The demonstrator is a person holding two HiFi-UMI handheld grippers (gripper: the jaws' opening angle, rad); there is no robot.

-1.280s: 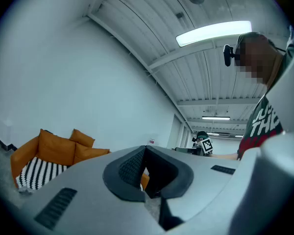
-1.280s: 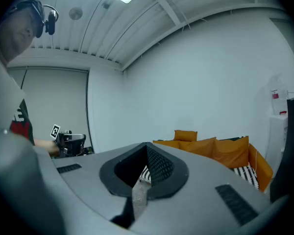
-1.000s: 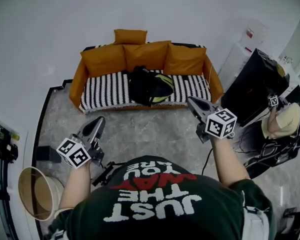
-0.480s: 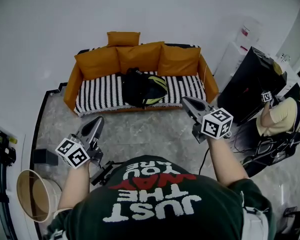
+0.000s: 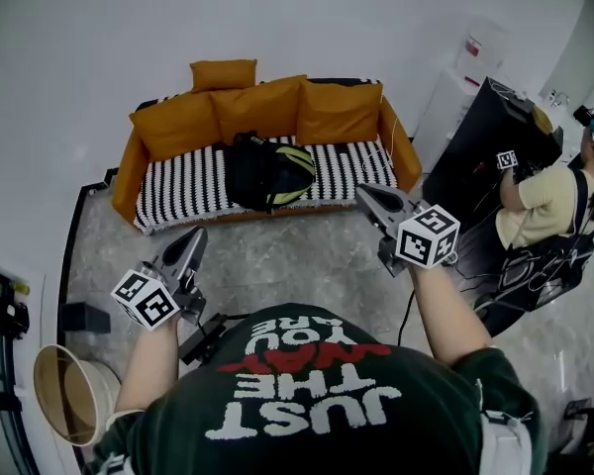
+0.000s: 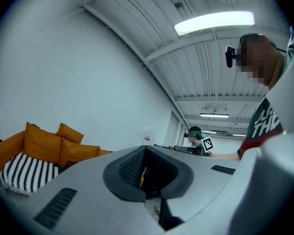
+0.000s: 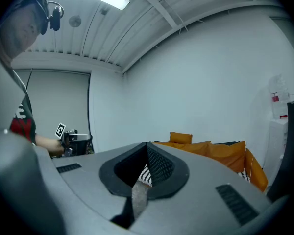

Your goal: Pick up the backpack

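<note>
Nothing of the pickup is done yet: the backpack (image 5: 268, 171), black, soft and slumped with yellow-green trim, lies on the sofa (image 5: 178, 194) at twelve o'clock, well apart from both tongs. The left gripper (image 5: 194, 237) and right gripper (image 5: 364, 194) have their jaws pressed together, empty. Approach, grasp and lift remain. The seat is a striped weave; the cushions (image 5: 262, 109) are plump orange blocks.

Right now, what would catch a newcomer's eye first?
The orange sofa against the white wall, with a black backpack lying on its striped seat. Nearer the camera, the left tongs and right tongs point toward it, both shut and empty.
</note>
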